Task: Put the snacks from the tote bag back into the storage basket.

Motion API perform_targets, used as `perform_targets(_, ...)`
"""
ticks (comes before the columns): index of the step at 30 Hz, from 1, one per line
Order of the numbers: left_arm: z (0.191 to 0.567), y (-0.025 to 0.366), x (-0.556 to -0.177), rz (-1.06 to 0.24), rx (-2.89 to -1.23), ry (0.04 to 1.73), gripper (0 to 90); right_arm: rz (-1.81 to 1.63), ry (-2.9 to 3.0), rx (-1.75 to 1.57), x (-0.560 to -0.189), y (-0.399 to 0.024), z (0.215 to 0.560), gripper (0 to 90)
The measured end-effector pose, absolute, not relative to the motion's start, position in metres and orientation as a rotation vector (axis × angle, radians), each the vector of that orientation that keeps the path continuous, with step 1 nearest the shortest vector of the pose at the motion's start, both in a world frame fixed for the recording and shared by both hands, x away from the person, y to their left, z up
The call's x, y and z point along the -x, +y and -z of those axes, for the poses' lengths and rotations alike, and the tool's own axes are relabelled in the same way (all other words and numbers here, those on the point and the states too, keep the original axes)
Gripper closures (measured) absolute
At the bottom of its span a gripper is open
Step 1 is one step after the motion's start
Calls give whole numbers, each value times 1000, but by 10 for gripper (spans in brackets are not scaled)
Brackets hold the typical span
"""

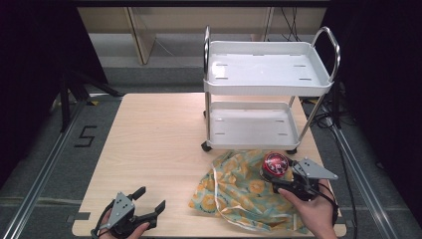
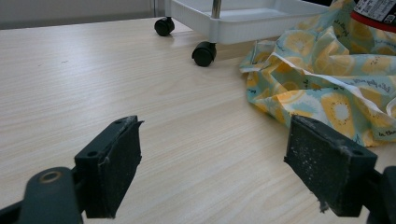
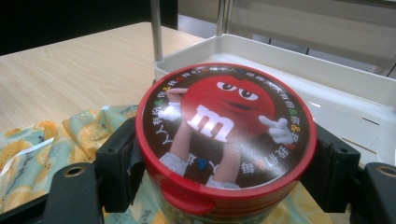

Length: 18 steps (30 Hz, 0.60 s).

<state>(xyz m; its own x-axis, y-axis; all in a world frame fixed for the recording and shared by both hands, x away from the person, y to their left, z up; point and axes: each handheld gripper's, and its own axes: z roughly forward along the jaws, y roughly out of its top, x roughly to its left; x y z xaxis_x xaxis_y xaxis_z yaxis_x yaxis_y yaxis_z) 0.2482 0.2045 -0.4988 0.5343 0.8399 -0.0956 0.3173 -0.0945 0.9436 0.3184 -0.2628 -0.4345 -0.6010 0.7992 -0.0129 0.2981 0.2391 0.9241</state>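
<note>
A round candy tub with a red-rimmed lid [image 1: 275, 165] [image 3: 225, 128] is held upright over a yellow-and-teal lemon-print cloth bag [image 1: 238, 189] [image 2: 327, 74] [image 3: 42, 140]. My right gripper [image 1: 278, 177] [image 3: 224, 163] is shut on the tub, one jaw on each side just below the lid. At the table's near left, my left gripper [image 1: 149, 199] [image 2: 212, 172] rests low over bare wood, jaws wide apart with nothing between them. In the left gripper view the bag lies ahead to the right.
A white two-shelf cart [image 1: 268, 84] [image 2: 243, 21] [image 3: 345, 88] with chrome handles stands on black castors at the table's far right, just behind the bag. The light wooden table [image 1: 154, 144] ends close behind both hands. Dark floor and rails surround it.
</note>
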Motion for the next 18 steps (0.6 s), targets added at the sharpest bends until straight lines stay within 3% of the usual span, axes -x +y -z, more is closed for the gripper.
perform_targets(18,498,205,-248,-588,-1674,996,176,-1335,2022,-980,-324,-253,427,265)
